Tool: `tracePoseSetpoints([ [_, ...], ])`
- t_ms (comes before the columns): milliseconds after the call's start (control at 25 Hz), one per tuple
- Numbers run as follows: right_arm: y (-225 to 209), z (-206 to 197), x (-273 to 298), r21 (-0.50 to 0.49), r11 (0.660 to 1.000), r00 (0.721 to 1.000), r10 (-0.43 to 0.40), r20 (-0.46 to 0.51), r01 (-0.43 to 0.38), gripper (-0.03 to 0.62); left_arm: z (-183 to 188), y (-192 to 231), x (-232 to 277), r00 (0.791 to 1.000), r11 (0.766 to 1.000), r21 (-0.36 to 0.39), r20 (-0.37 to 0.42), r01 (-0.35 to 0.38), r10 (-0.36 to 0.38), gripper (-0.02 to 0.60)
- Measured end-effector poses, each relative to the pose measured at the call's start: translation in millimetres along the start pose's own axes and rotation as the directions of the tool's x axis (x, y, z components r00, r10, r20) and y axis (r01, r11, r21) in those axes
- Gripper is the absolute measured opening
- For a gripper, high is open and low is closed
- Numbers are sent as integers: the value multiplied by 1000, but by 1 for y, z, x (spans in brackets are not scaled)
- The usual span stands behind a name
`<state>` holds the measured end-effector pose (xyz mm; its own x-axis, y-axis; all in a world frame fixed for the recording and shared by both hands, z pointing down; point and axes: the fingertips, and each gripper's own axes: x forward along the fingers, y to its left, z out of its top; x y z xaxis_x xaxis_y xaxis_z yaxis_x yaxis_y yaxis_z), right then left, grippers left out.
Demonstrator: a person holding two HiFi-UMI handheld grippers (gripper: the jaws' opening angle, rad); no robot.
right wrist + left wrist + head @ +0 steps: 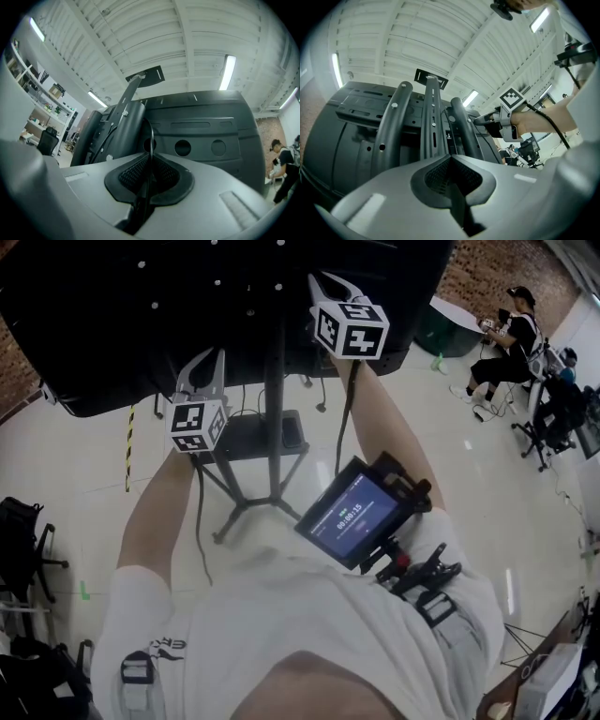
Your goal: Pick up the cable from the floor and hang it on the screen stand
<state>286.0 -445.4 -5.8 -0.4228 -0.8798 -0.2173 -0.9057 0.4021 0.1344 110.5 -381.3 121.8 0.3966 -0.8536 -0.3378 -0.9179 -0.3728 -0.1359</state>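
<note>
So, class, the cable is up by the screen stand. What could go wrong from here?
1. The thin cable is pinched only in the right gripper, so it may slip out before it catches on anything.
2. The stand tube looks smooth and sloped, so a loosely draped loop might slide off.

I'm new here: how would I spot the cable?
Start at the back of the big black screen, with the stand's thick tube beside it. Just before the tube, the right gripper pinches a thin black cable that arcs upward. It is far thinner than the tube and the only thing in those jaws.
</note>
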Motion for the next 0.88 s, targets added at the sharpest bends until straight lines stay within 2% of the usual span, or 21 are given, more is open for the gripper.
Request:
tracePoseSetpoints([
  [160, 1, -24, -9, -68, 997, 999, -29, -22, 27, 37, -16, -2, -6, 999, 1000, -6, -38, -6, 6, 2],
  [480, -4, -85, -27, -35, 997, 986, -72, -153, 68, 15, -31, -5, -2, 997, 998, -60, -69, 17, -21, 2],
  [720, 44, -106, -116, -38, 995, 968, -99, -230, 93, 14, -12, -30, -73, 996, 994, -89, -60, 59, -65, 2],
  [880, 76, -113, -154, -31, 993, 956, -117, -267, 113, 14, -4, -31, -108, 994, 990, -114, -66, 80, -88, 2],
])
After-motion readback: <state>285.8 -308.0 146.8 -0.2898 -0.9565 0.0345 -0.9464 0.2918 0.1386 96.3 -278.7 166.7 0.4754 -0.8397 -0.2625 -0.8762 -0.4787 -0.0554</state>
